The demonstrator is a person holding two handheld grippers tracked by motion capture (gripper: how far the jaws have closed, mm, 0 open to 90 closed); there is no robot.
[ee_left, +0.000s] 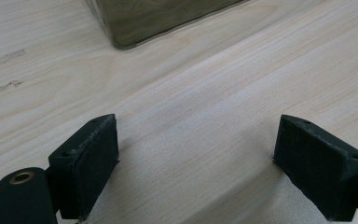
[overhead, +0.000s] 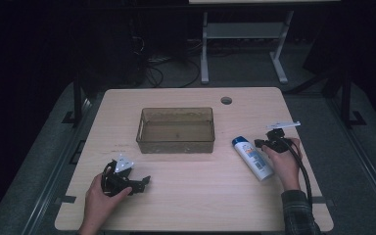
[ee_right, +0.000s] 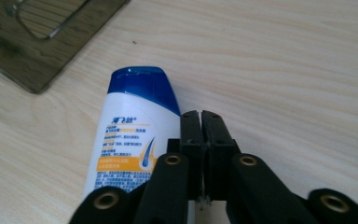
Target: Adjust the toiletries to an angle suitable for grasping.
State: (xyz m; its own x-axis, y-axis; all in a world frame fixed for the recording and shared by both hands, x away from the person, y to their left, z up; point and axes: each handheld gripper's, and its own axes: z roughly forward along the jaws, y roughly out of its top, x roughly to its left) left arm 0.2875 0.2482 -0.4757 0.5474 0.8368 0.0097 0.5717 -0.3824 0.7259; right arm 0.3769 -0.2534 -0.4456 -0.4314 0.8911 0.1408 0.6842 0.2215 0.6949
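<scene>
- On the right side of the wooden table (overhead: 191, 196) lies a shampoo bottle (overhead: 252, 157), flat on its side, white with a blue cap (ee_right: 142, 86) that points toward the far edge.
- Its label carries blue Chinese characters near the cap, a blue and orange swirl emblem below them, and an orange band; the smaller lines of print are too fine to read, and I cannot make out a brand in Latin letters.
- The right gripper (ee_right: 200, 122) sits just beside the bottle, on the side away from the tray, with its jaws pressed together and nothing between them; in the right gripper view the closed tips stand next to the bottle's shoulder, and I cannot tell whether they touch it.
- The bottle's lower half is cut off behind the gripper's arms in that view.
- A clear brownish plastic tray (overhead: 176, 143) stands in the middle of the table, near the bottle but apart from it; its inside looks bare, though the tinted walls make that hard to judge.
- The left gripper (ee_left: 196, 154) rests near the front left of the table, well apart from the bottle, its jaws spread wide over bare wood with nothing between them.
- Beyond the table the room is dark, and only a pale desk frame (overhead: 245, 44) and some cables on the floor stand out.
</scene>
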